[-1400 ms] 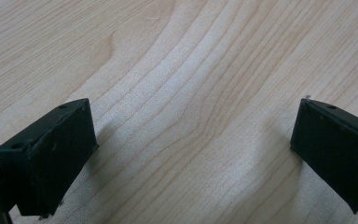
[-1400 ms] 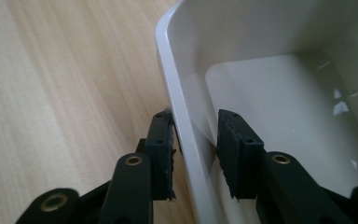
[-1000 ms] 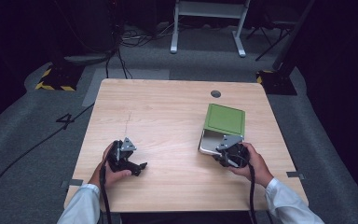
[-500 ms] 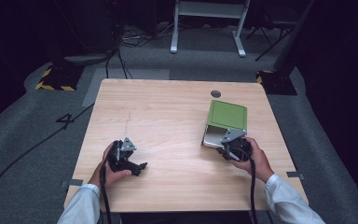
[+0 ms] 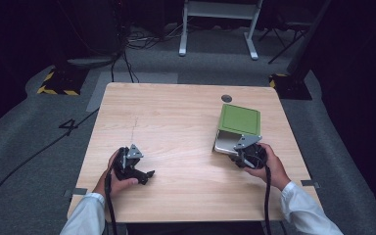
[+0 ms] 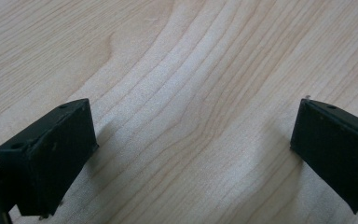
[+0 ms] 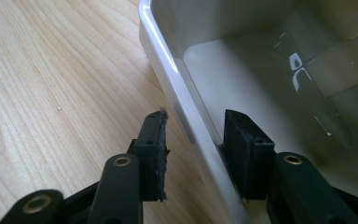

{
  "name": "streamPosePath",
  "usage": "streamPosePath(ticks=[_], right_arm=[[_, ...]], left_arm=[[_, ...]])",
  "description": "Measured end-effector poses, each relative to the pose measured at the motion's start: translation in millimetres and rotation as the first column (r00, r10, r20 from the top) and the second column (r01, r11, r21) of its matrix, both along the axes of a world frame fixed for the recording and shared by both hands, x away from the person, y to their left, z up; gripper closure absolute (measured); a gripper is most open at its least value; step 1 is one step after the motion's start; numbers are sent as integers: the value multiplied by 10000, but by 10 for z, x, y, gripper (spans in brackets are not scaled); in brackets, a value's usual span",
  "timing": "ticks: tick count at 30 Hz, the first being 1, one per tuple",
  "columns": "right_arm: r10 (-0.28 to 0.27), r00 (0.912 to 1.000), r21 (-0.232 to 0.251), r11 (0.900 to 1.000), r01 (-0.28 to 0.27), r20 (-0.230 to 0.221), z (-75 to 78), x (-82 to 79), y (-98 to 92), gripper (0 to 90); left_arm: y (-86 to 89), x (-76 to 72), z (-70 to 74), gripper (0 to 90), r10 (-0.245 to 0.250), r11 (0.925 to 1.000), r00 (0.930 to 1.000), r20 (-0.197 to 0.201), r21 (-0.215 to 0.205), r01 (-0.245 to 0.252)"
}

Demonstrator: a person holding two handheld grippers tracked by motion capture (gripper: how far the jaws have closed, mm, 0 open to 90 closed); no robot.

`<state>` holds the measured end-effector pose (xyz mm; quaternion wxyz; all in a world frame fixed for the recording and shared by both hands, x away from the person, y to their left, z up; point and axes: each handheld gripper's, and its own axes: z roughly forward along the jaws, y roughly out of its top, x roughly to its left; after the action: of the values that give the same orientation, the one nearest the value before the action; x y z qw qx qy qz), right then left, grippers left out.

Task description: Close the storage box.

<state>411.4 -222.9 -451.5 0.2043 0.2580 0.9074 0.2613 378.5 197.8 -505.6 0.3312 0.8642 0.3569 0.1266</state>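
Observation:
A white rectangular container [image 5: 223,144] lies on the right half of the wooden table [image 5: 176,117], and a green lid [image 5: 240,120] covers its far part. My right gripper [image 5: 237,154] is at the container's near open end. In the right gripper view, my right gripper [image 7: 193,135] has one jaw outside the container's rim [image 7: 156,42] and the other inside, closed against the wall. The inside of the container looks empty. My left gripper [image 5: 147,175] rests low at the table's front left. In the left gripper view, my left gripper [image 6: 196,121] is wide open over bare wood.
A dark round grommet [image 5: 226,98] sits in the table beyond the lid. On the floor behind are cables, a black-and-yellow striped base [image 5: 58,81] at far left and a white stand [image 5: 215,14]. The table's right edge is close to the container.
The container and its lid have shifted slightly away from the person and turned a little, with my right gripper following at its near end. The left gripper has stayed put.

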Motion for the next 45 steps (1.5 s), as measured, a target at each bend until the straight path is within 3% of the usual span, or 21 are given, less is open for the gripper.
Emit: streamPosePath(ticks=[9, 26, 40, 45], right_arm=[[277, 9996, 118, 9995, -277, -29, 47, -68, -33, 487], [559, 9970, 449, 9973, -584, 541, 185, -222, -196, 247], [808, 9894, 1017, 9904, -933, 1206, 328, -432, -340, 210], [674, 9889, 1094, 9906, -822, 1325, 361, -485, -405, 207]], left_arm=[[0, 0, 0, 2, -1, 10000, 10000, 4, -2, 1], [0, -1, 0, 2, -1, 10000, 10000, 10, 6, 1], [-1, -3, 0, 2, 13, 10000, 10000, -9, -17, -13], [-1, -3, 0, 2, 14, 10000, 10000, -11, -16, -14]])
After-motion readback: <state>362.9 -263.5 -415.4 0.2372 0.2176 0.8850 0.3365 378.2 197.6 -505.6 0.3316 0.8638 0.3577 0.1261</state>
